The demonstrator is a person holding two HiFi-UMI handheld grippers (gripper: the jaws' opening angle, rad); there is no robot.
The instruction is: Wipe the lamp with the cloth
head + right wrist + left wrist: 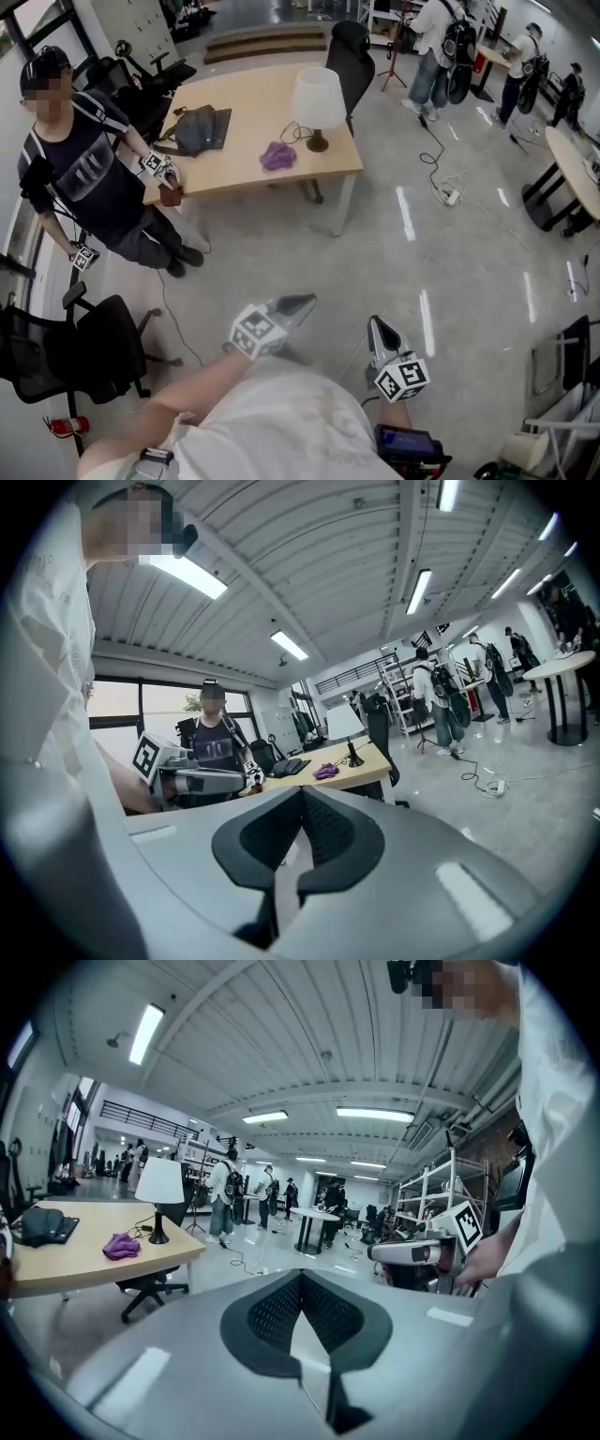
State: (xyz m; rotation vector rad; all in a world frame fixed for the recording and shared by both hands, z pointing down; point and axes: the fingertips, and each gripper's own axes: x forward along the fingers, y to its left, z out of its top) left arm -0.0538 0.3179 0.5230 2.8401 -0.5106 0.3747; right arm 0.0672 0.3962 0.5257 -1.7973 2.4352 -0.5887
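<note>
The left gripper [307, 301] and right gripper [375, 324] are held empty, jaws together, well apart from the white-shaded lamp [318, 101] and crumpled purple cloth [277, 156]

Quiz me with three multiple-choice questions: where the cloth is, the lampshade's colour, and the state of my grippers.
1. Relative to the lamp, the purple cloth lies: A draped over its shade; B on the table beside its base; C under the table.
2. The lamp's shade is: A black; B red; C white.
3. The left gripper and right gripper are: A shut, empty; B wide open; C shut on the cloth.
Answers: 1 B, the head view shows it on the tabletop by the base. 2 C, it looks white in every view. 3 A, each gripper view shows its jaws together, nothing between.
</note>
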